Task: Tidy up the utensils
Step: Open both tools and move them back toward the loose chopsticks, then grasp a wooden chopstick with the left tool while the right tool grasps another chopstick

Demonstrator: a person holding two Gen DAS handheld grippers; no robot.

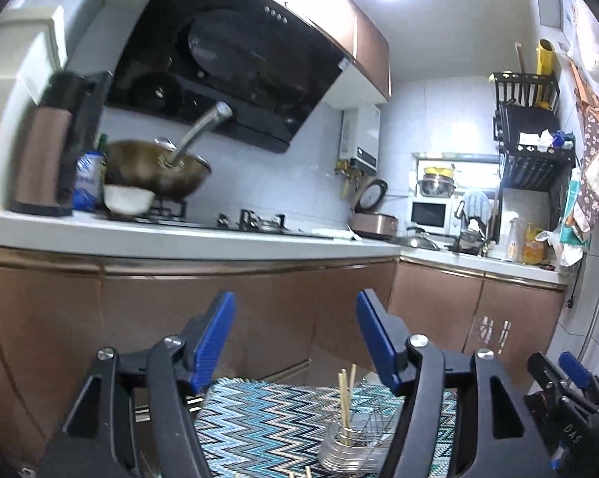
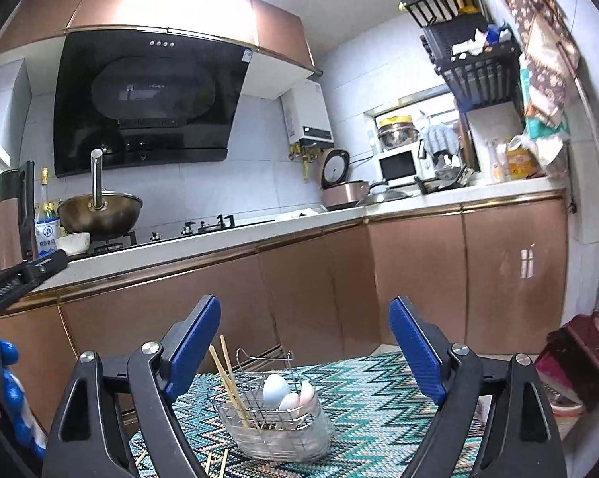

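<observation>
Utensil basket (image 2: 277, 424) on mat, both grippers raised, fingers apart

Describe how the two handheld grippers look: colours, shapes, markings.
Both match. The left gripper and right gripper each have black plastic linkage arms with triangular cut-outs, round silver pivot bolts, and two flat fingers faced with ribbed blue pads. White lettering marks the left gripper's black body seen from the right wrist view. No cables or sleeves show.

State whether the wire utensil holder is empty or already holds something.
Not empty: the wire utensil holder holds chopsticks and spoons.
</observation>
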